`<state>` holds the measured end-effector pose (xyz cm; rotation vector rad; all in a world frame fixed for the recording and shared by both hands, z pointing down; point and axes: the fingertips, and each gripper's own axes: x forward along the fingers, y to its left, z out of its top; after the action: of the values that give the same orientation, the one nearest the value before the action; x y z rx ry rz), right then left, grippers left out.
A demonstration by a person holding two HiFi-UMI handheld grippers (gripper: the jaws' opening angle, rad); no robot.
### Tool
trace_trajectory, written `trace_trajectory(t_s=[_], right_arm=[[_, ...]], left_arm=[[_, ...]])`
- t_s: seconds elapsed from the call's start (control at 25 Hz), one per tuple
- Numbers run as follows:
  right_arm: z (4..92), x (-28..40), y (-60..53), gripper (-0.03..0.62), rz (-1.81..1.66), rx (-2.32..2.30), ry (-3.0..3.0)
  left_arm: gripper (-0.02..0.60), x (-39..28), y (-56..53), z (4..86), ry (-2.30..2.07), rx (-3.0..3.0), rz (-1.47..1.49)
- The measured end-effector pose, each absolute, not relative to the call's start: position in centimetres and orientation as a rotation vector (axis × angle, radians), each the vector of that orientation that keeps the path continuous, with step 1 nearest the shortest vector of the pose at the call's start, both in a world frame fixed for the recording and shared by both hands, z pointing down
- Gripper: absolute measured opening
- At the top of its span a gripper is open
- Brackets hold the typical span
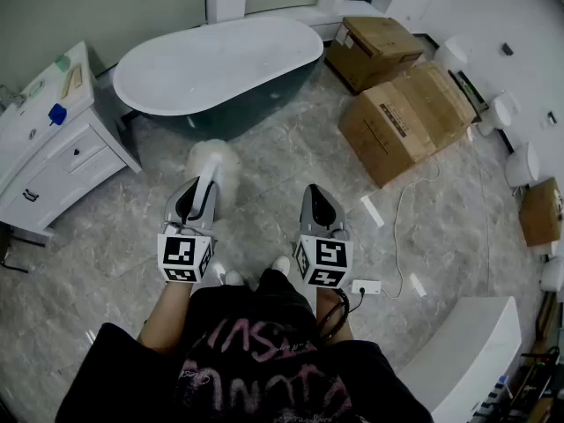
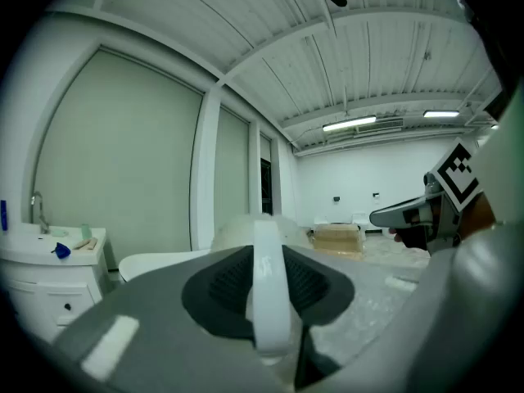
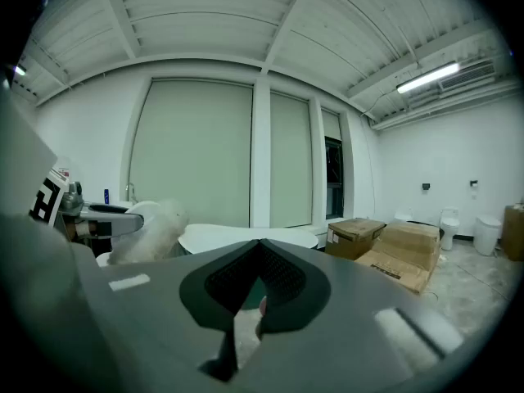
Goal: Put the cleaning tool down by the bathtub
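Grey marble floor (image 1: pixel 291 161): left tool (image 1: pixel 204 186) pinches the duster (image 1: pixel 214 159), head pointing toward the bathtub (image 1: pixel 220 64); right tool (image 1: pixel 315 192) pressed together.

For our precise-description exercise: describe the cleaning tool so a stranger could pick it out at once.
Start at the white oval bathtub. Just before it, the left tool grips a duster by its white handle. Its fluffy white head is the only fuzzy thing here, unlike the smooth tub and brown cardboard boxes.
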<state>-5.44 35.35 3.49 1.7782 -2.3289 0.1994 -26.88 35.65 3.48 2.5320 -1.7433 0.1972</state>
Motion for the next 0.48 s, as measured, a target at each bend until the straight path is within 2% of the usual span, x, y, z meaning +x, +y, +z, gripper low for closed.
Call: trace_trajectory(t_s=[0.48], right_arm=[[3.64, -5.13, 35.07, 0.011, 0.191, 1.785, -2.312]], left_arm=[[0.090, -26.81, 35.31, 4.17, -1.723, 2.527, 0.223]])
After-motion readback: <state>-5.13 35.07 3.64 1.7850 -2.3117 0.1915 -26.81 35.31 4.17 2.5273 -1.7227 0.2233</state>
